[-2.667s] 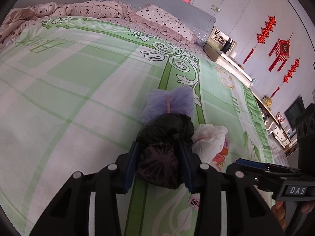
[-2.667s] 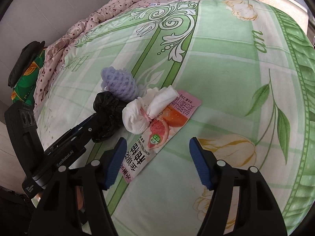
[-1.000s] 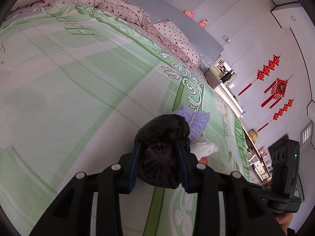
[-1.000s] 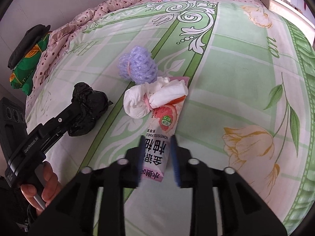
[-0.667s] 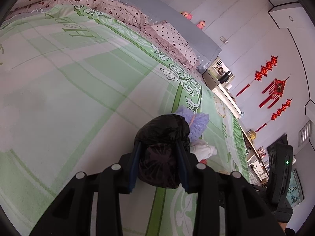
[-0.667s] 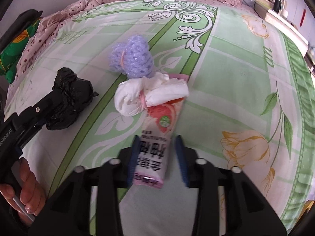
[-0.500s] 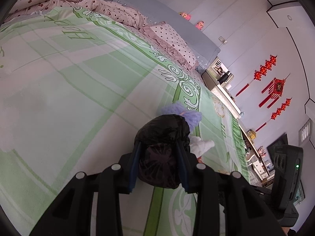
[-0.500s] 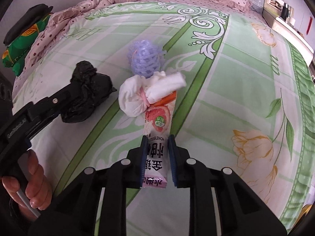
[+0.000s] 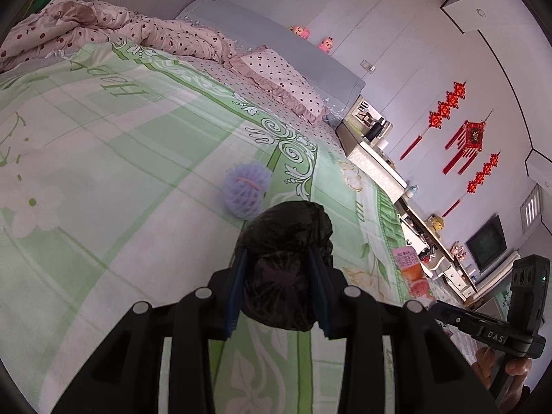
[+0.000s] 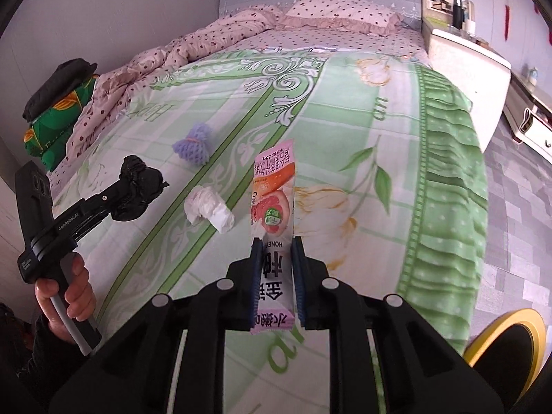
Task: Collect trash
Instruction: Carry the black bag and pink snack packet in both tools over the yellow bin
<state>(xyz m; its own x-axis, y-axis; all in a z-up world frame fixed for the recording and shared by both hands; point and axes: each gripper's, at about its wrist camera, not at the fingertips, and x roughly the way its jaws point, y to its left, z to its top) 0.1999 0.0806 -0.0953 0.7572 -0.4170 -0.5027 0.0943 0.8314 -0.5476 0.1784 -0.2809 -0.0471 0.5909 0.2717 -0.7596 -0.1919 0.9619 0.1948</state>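
My left gripper (image 9: 278,258) is shut on a crumpled black plastic bag (image 9: 286,241) and holds it above the green bedspread; the bag also shows in the right wrist view (image 10: 138,191). My right gripper (image 10: 276,246) is shut on a pink snack wrapper (image 10: 274,189), lifted off the bed; the wrapper shows at the right in the left wrist view (image 9: 410,267). A purple foam fruit net (image 9: 245,191) (image 10: 193,145) and a knotted white bag (image 10: 208,208) lie on the bedspread.
The green floral bedspread (image 10: 345,131) covers the bed, with a pink dotted quilt (image 10: 193,45) and pillow (image 10: 345,13) at the head. A white cabinet (image 10: 462,65) stands right of the bed. A yellow-rimmed bin (image 10: 510,331) sits on the floor at lower right.
My right gripper has lifted the pink wrapper off the bed, out from under the white bag, and pulled back. My left gripper has risen a little with the black bag.
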